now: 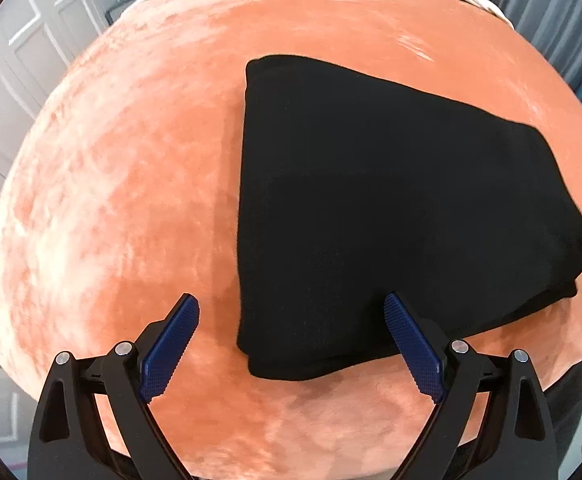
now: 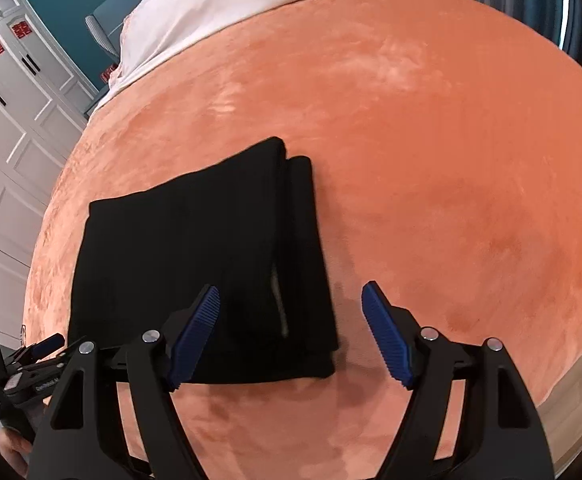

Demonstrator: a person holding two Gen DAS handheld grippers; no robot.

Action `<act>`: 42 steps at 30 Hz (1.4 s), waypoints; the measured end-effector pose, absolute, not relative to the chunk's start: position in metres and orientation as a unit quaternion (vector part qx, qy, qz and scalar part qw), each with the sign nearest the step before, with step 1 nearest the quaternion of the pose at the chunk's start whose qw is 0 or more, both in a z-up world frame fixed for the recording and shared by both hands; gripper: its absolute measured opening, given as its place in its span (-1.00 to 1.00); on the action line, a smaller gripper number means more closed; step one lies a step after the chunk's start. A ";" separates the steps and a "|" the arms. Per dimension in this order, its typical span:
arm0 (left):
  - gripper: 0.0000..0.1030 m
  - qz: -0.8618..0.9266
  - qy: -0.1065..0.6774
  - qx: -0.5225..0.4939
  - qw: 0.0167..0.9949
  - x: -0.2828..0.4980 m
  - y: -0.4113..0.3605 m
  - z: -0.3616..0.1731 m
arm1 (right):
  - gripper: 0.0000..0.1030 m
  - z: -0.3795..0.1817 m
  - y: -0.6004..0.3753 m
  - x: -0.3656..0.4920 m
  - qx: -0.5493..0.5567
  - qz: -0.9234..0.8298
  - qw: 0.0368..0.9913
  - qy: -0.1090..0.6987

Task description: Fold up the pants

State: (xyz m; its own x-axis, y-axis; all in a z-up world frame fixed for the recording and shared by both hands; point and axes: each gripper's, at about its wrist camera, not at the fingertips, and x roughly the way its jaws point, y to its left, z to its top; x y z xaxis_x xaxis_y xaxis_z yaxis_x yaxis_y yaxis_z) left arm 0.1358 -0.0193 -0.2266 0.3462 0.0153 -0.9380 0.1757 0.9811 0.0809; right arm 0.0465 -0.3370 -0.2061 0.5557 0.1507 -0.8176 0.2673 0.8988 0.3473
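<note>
I find my left gripper [image 1: 291,340] spread wide and holding nothing, poised over the near left corner of the folded black pants [image 1: 391,208]. My right gripper [image 2: 291,332] also stands apart and empty above their right edge. The pants lie flat on an orange blanket [image 2: 451,160]; beyond it, white bedding [image 2: 219,4].

Light: bright and even over my orange blanket [image 1: 131,200]
Shadows: soft, beneath my grippers
Blur: slight on the black pants [image 2: 195,248]
Edges: fisheye-bent, dark corners
</note>
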 end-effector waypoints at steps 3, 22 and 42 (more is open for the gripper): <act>0.78 -0.048 0.566 0.094 0.818 0.134 -0.025 -0.225 | 0.03 -0.188 -0.320 0.046 0.202 -0.018 0.873 0.443; 0.77 -0.092 0.622 -0.194 0.753 0.167 0.043 -0.247 | 0.64 -0.221 -0.346 0.056 0.246 -0.035 0.833 0.494; -0.40 -0.139 0.620 -0.159 0.756 0.109 0.076 -0.219 | -0.03 -0.224 -0.280 0.036 0.298 0.105 0.790 0.525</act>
State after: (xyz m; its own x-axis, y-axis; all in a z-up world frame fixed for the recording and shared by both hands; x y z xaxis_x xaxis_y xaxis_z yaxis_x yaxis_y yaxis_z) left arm 0.1088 0.0760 -0.2190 0.1933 -0.4076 -0.8925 0.0134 0.9106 -0.4130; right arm 0.0362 -0.2796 -0.2237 0.4257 0.4792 -0.7675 0.1480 0.7999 0.5815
